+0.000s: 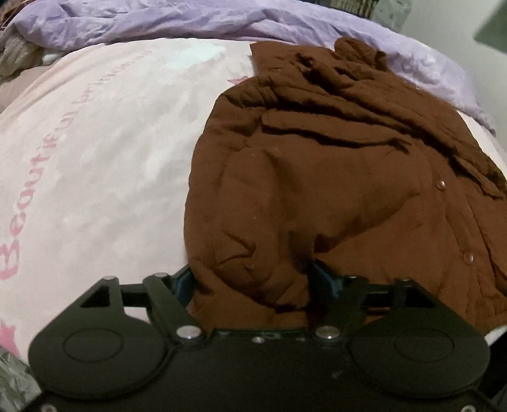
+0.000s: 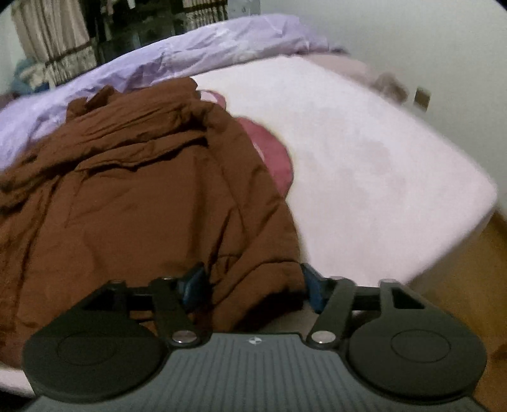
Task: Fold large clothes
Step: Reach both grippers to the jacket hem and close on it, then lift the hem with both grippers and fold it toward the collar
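Note:
A large brown padded coat (image 1: 332,177) with snap buttons lies rumpled on the pale pink bed sheet (image 1: 95,142). My left gripper (image 1: 253,279) has the coat's near left hem bunched between its blue-padded fingers (image 1: 182,282); it is shut on that fabric. In the right wrist view the same coat (image 2: 142,190) fills the left half. My right gripper (image 2: 252,285) holds the coat's near right hem between its blue fingers (image 2: 191,285), shut on the cloth. The fingertips are mostly hidden by fabric.
A lilac duvet (image 1: 190,22) is heaped along the far side of the bed. A dark pink print or cloth (image 2: 272,158) shows beside the coat. The bed's right edge (image 2: 459,228) drops to a wooden floor (image 2: 469,285). Curtains (image 2: 54,41) hang at the back.

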Available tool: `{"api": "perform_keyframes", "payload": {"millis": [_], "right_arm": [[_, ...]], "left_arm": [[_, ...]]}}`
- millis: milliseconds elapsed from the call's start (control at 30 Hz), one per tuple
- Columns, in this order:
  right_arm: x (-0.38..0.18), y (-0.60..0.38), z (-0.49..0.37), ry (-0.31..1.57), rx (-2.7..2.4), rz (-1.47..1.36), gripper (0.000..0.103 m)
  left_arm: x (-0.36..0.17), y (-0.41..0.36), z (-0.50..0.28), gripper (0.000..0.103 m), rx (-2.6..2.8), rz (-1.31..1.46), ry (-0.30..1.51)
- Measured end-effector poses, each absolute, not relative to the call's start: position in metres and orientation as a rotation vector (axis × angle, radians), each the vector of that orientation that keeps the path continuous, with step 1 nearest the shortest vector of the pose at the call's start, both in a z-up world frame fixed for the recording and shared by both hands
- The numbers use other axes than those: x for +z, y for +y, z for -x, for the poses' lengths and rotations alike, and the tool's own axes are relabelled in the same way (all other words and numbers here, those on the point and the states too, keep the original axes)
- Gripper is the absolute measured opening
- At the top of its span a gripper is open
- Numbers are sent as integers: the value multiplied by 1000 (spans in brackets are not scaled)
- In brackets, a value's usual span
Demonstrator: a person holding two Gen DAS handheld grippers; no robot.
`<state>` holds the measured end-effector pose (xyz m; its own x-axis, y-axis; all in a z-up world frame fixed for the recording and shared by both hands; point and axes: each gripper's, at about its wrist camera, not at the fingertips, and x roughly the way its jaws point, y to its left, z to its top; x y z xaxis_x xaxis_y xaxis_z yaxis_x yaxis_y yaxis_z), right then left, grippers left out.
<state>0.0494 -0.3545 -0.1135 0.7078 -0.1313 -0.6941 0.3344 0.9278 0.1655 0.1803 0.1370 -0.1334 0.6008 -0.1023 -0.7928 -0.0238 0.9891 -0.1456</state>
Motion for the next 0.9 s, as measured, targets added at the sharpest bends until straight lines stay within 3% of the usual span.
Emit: {"api": "perform_keyframes", "payload": {"millis": [33,67,300,600,667,733,800,867,900], "right_arm": [[-114,-354,-48,722,-259,-284,41],[-114,-352,-50,729,-232,-277,24],[-56,-333,-58,564,-167,-267,19],[21,-356,-218,416,-175,-327,19],[32,-367,-252,399,-187,-377,23],[34,-380,-282,372,-184,-442,41],[27,-396,-303,358,-192,-525,61],[14,-411,-315,346,-165,-578,70],[7,-415,-313,327,-148,-573,73]], "left_arm": [[-131,131,-180,24,-39,108,920],[-127,130,-178,15,-67,116,919],[-73,125,-199,12,-35,128,790],[-4,111,-337,13,-14,154,641],[10,118,-368,26,-5,177,612],[16,131,-399,45,-7,226,611],[12,149,-423,54,25,309,635],[6,157,-425,78,62,298,606],[5,161,-421,96,93,263,577]]}}
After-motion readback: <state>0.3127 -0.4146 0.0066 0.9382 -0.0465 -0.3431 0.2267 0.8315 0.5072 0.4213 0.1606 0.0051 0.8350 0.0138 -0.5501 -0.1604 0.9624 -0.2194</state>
